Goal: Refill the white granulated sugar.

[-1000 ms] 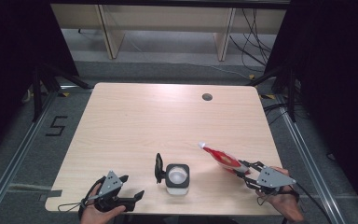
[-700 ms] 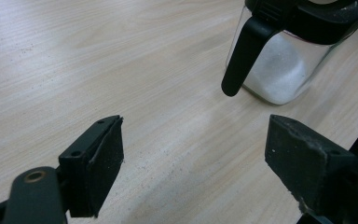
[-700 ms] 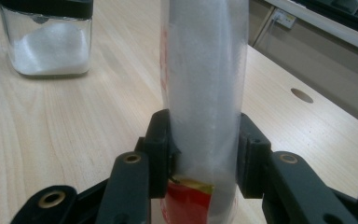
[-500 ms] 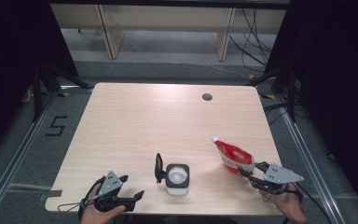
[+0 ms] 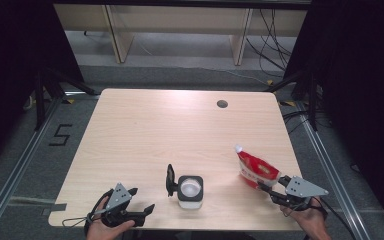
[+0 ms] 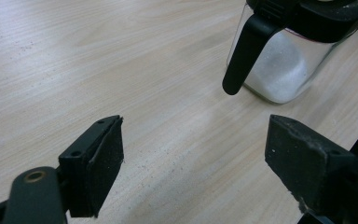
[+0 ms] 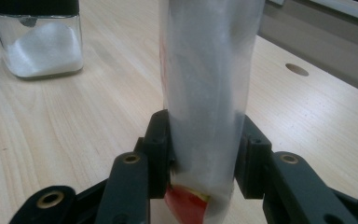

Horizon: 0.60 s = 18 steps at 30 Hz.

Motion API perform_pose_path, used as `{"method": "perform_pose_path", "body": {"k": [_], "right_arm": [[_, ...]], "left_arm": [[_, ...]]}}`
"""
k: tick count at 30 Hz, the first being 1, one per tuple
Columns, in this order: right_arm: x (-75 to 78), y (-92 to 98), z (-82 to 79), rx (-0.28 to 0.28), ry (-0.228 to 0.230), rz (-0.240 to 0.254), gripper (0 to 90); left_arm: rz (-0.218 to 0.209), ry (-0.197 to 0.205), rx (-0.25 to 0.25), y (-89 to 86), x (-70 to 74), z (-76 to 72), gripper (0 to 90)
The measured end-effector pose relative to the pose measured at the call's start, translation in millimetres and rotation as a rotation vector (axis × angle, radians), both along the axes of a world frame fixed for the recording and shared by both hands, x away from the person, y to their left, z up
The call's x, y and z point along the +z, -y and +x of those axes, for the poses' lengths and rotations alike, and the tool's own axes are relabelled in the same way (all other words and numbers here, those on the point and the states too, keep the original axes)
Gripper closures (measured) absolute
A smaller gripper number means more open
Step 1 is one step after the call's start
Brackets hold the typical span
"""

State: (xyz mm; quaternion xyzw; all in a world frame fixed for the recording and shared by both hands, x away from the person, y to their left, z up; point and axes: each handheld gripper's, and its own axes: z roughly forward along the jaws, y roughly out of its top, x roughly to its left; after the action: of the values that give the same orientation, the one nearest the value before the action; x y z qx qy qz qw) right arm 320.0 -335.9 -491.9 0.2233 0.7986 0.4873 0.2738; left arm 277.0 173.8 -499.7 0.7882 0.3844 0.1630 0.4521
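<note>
At the table's right edge, the right gripper (image 5: 269,189) clamps the pouch (image 5: 256,169).

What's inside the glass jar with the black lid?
The glass jar holds white powder or granules, heaped against one side, filling it partway. Its black lid hides the top of the inside.

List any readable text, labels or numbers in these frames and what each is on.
"5": black mark on the floor, left of the table.
Pouch in the right gripper: red and white print, too blurred to read.
Jar: no label that can be made out.
Nothing else legible.
</note>
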Motion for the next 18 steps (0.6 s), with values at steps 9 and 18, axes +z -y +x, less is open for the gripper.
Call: {"method": "perform_pose_path", "body": {"k": [9, 18], "right_arm": [[-0.2, 3.9, -3.1, -0.019, -0.032, 0.015, 61.7], [1.0, 6.9, -4.0, -0.037, -0.063, 0.040, 54.4]], "left_arm": [[-0.013, 0.002, 0.000, 0.5, -0.9, 0.5, 18.8], [0.013, 0.000, -0.004, -0.2, 0.0, 0.0, 18.8]]}}
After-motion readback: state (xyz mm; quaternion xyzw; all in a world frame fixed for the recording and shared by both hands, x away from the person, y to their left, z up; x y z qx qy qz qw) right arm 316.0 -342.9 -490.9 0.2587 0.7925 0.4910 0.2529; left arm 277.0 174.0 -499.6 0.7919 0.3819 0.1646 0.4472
